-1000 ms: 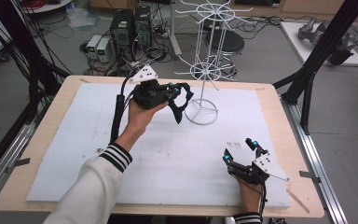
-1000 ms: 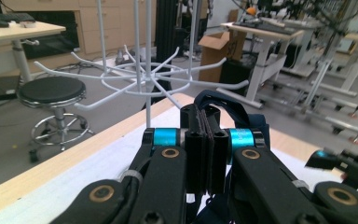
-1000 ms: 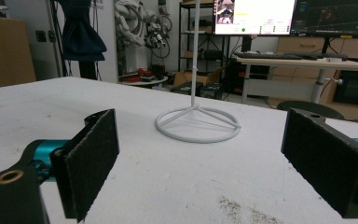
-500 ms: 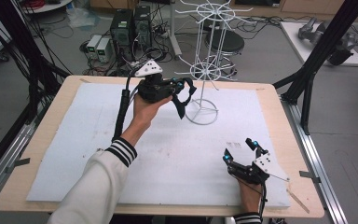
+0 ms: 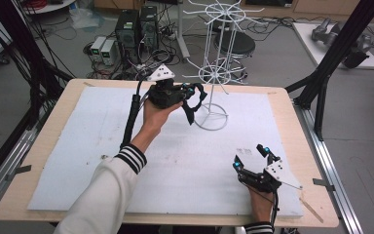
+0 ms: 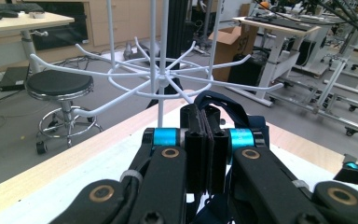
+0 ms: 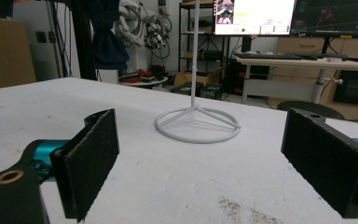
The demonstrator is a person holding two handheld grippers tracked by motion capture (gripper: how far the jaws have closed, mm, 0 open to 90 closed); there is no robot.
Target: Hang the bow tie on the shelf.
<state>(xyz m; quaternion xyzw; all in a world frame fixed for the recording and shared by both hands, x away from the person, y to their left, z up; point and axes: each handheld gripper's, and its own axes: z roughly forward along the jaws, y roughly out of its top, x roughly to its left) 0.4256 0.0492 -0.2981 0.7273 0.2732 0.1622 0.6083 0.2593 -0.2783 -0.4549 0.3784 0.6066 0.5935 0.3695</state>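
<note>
Above the far middle of the surface (image 5: 282,105), I hold my left tool (image 5: 185,91) raised in the air, its jaws pressed tight together on a dark strap (image 5: 191,100) that loops out past the tips and hangs down beside the white wire rack (image 5: 214,73). In the left gripper view the strap (image 6: 216,105) sits pinched between the pads, just short of the rack's lower ring of hooks (image 6: 158,74). Near the front right corner my right tool (image 5: 254,158) rests on the white foam mat (image 5: 78,146), jaws spread wide and holding nothing, facing the rack's round base (image 7: 198,123)
</note>
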